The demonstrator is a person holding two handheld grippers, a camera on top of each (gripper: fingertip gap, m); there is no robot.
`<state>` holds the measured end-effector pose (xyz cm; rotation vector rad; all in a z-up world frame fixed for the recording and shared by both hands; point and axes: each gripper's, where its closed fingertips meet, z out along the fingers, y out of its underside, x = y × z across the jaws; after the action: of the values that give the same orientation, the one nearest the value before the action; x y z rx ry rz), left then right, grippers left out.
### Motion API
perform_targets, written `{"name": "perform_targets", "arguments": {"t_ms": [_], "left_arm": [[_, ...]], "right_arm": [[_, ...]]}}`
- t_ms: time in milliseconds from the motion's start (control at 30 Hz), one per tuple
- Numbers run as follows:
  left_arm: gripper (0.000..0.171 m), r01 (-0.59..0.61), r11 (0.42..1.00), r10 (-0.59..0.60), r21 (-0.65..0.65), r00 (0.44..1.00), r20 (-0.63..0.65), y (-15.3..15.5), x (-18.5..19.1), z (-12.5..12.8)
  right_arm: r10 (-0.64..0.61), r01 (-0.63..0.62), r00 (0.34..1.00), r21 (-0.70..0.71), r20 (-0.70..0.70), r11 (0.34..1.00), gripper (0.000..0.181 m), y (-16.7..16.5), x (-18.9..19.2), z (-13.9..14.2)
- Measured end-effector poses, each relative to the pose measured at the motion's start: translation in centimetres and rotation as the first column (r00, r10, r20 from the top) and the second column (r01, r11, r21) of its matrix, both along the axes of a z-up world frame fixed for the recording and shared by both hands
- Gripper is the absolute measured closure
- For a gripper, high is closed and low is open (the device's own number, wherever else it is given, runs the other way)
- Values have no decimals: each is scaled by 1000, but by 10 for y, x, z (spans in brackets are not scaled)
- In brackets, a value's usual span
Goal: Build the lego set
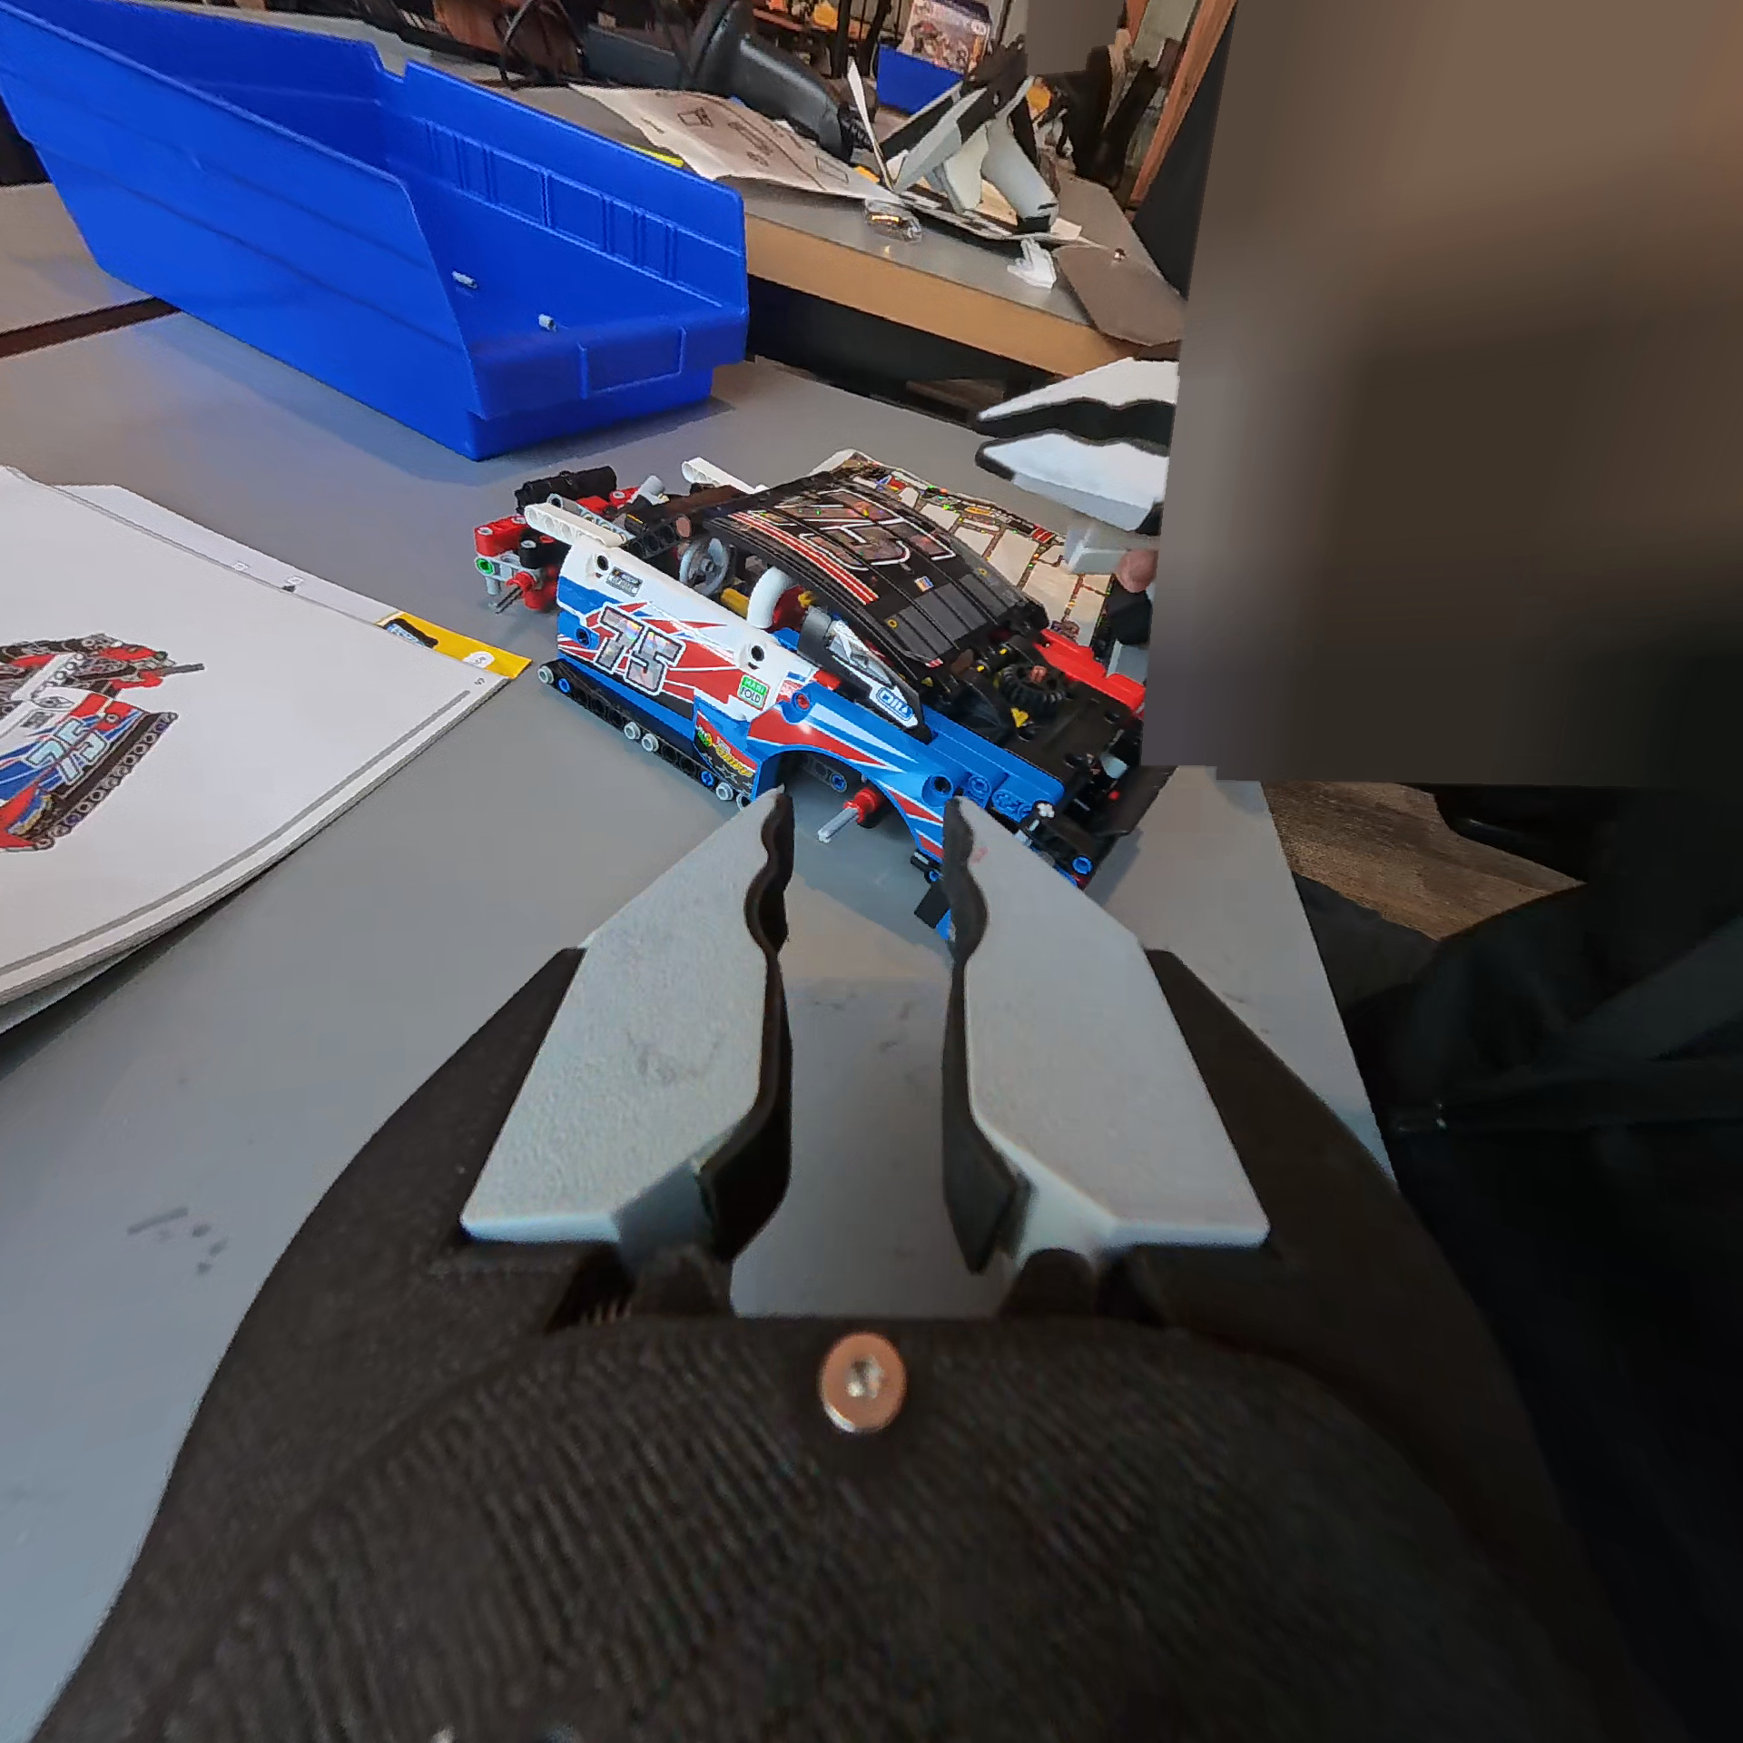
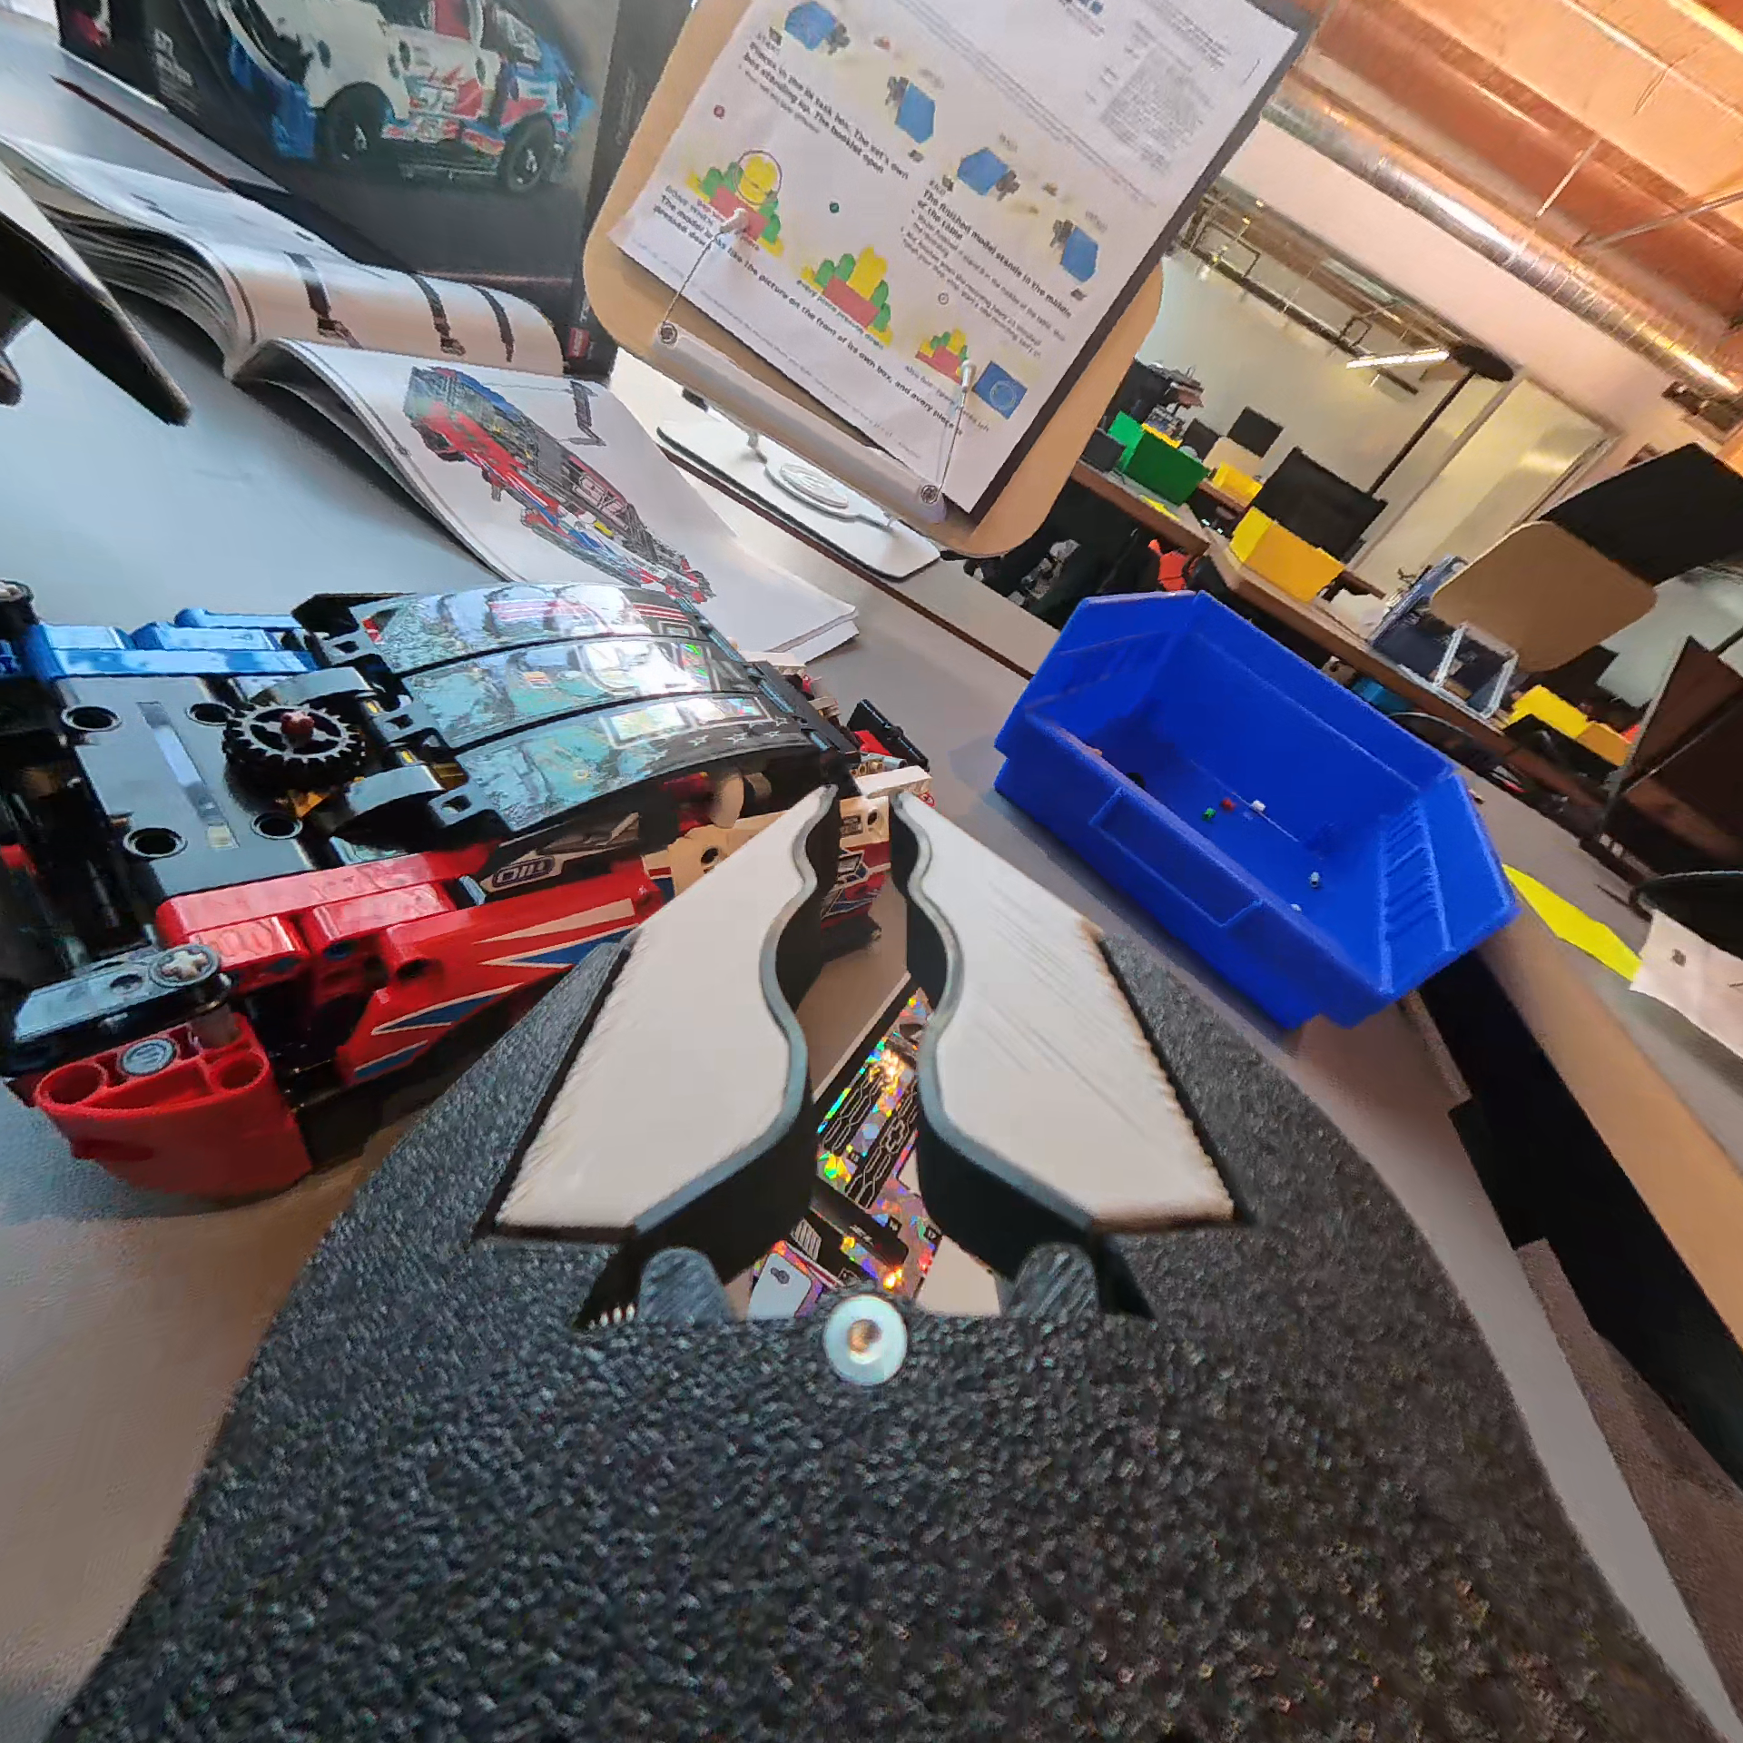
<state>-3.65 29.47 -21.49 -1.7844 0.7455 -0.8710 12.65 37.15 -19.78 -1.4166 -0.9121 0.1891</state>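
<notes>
Bench (image 1: pixel 283 1085): 1 grey top carrying everything; more benches stand behind it.
Blue bin (image 2: pixel 1254 811): 1 near the car on this bench, open-topped, with about 5 tiny loose pieces on its floor; the count is uncertain at this size.
Instruction booklet (image 1: pixel 236 698): 1 lying open to the car's left in the left wrist view, just beside it.
Lego car (image 1: pixel 811 679): 1, mostly assembled, sitting on the bench between the booklet and a holographic sticker sheet (image 2: pixel 868 1160), part of which lies under it.
Handling: light and rigid as a whole, but it is clipped together, so it can shed panels if squeezed or twisted. The glossy black roof looks slippery. The best hold is probably low on the blue side beams or the red front frame, not the roof or the thin protruding axle.
Wheels: 0 fitted on the sides that show; bare axles stick out, so the build is unfinished.
Left hand-held gripper (image 1: pixel 863 821): 1, released, jaws apart and empty, tips just short of the car's blue side.
Right hand-held gripper (image 2: pixel 863 811): 1, jaws narrowly parted with nothing between them, above the sticker sheet by the car's red flank.
</notes>
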Motion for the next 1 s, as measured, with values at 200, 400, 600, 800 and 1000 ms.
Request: {"name": "perform_targets", "arguments": {"t_ms": [200,400,600,800,1000], "left_arm": [[145,1,1000,-1,-12,1000,11,1,0,0],[145,1,1000,-1,-9,999,43,1,-2,4],[145,-1,999,4,-33,997,74,3,-5,5],[145,-18,999,23,-50,995,98,6,-9,6],[144,-51,998,54,-37,994,99,10,-12,7]], "right_arm": [[-17,17,1000,-11,-18,1000,176,4,3,1],[-27,27,1000,1,-5,1000,174,5,2,0],[-32,32,999,9,-1,999,174,5,2,0],[-24,24,1000,23,-6,999,172,3,1,2],[-23,23,1000,45,-8,999,169,2,1,4]]}}
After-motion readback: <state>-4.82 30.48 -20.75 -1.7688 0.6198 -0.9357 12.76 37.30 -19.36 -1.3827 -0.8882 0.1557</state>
